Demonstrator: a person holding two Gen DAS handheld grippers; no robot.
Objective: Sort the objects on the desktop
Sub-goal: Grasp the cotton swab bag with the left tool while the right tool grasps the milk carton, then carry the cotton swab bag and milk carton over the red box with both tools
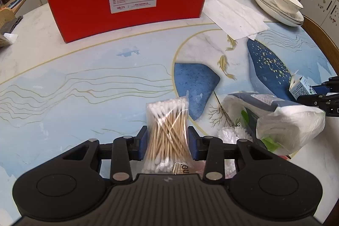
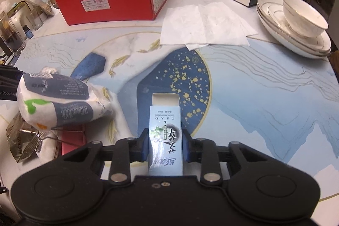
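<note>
Left gripper (image 1: pixel 167 142), jaws pressed on a clear bag of cotton swabs (image 1: pixel 167 132) at 6 o'clock of the table (image 1: pixel 84 82). Right gripper (image 2: pixel 165 146), jaws clamped on a pale blue carton (image 2: pixel 165 137) printed "TSAO", its top flap open, also at 6 o'clock. Open red box (image 1: pixel 127 5) with a white label, at 12 o'clock. A tissue pack (image 2: pixel 57 103), wording too blurred to read, lies at 9 o'clock in the right wrist view.
</note>
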